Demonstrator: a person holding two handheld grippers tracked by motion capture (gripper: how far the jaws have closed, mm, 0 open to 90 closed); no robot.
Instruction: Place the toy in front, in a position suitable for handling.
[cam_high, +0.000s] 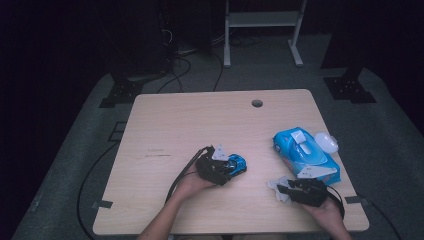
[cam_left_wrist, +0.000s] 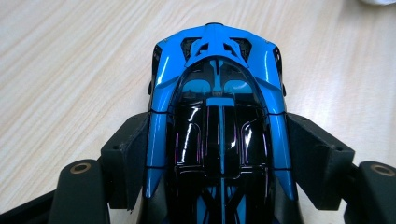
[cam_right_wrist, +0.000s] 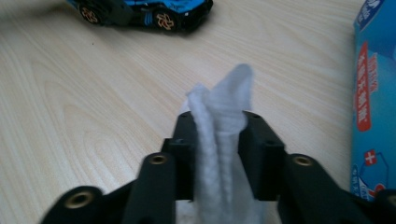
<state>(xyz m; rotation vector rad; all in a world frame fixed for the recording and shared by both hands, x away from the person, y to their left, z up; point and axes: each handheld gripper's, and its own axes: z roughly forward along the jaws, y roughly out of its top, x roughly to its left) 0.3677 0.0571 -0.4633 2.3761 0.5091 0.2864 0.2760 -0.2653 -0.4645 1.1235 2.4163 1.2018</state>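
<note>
1. Left gripper (cam_high: 231, 167) is clamped on the toy car (cam_left_wrist: 218, 116). The black pads press both flanks just behind the cabin, and the nose points away from the hand. Likely pinned so it stays put for a wipe.
2. The car sits on the surface (cam_high: 190, 125), near the middle and a bit toward the person's side. It has a glossy blue shell, black glazed roof, thin purple lines and copper-coloured wheels (cam_right_wrist: 164, 20). The plastic is hard and slick, so a side grip suits it better than top and bottom.
3. Right gripper (cam_right_wrist: 218, 133) has a folded white wipe (cam_right_wrist: 219, 140) standing between its jaws, a peak poking out past the tips. The jaws look loosely together on it, barely pinching; whether the pads truly press I can't tell for sure.
4. The wipe is soft, ribbed or quilted, limp and bunched lengthwise. Held tip-forward, probably to use that end as the rubbing edge.
5. Right gripper is low at the near right of the surface, apart from the car and aimed roughly toward it.
6. Wipes pack (cam_high: 306, 152) lies just beyond the right gripper: blue crinkly film with red and white print. Its white flip lid (cam_high: 326, 141) is open, so sheets can be pulled out.
7. The surface is pale wood-grain laminate, matte, with a round cable hole (cam_high: 257, 103) near the far edge.
</note>
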